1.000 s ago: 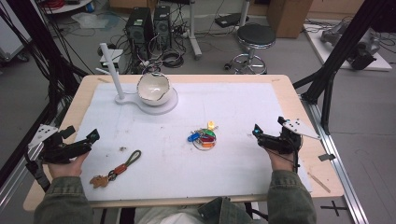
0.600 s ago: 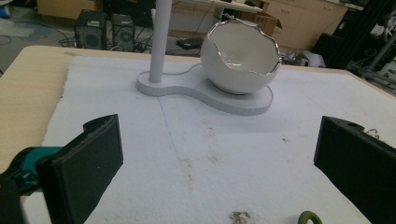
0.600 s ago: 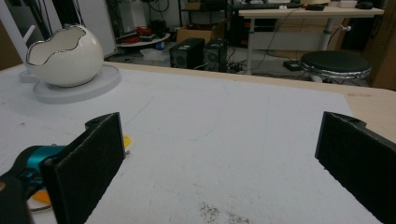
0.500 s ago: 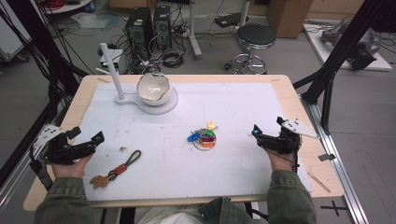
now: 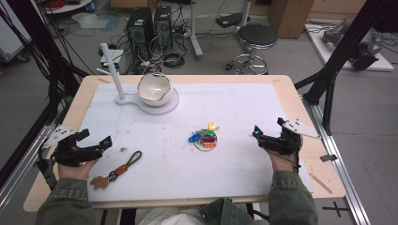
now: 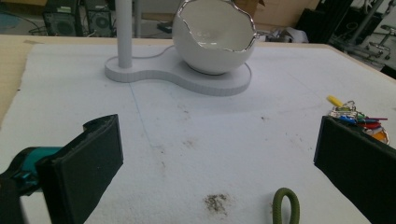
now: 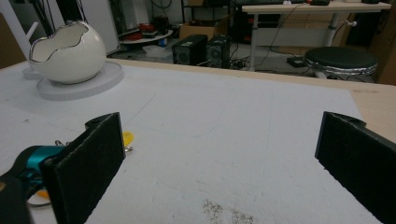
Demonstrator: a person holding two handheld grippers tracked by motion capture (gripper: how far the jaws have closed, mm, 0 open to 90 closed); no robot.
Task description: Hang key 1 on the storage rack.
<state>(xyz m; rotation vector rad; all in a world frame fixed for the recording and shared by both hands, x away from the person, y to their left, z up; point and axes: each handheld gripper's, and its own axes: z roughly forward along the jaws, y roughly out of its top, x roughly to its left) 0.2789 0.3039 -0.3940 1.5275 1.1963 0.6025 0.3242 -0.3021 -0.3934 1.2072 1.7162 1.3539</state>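
In the high view, a white foam mat is spread over a pale wooden table, and two hand-held grippers are rested at its near corners. The left gripper is held with its jaws spread wide and nothing between them; the olive-green braided cord keychain with a tan leather tag is laid just beside it, toward the person and slightly inward, its long axis slanting from the near left up toward the mat's middle. The right gripper is likewise held wide open and empty, and the bunch of bright plastic key tags on a metal ring is placed near it, straight out ahead of its jaws toward the mat's centre. Each hand is therefore nearest its own item, and nothing is set in the way of either. A white egg-shaped ceramic bowl with a jagged silver rim is seated on a white stand with an upright post at the far left, well apart from both. In the left gripper view, the green cord's loop is seen low between the open jaws, the key tags off to the right, the bowl far ahead. In the right gripper view, a yellow tag is seen just beside the left jaw.
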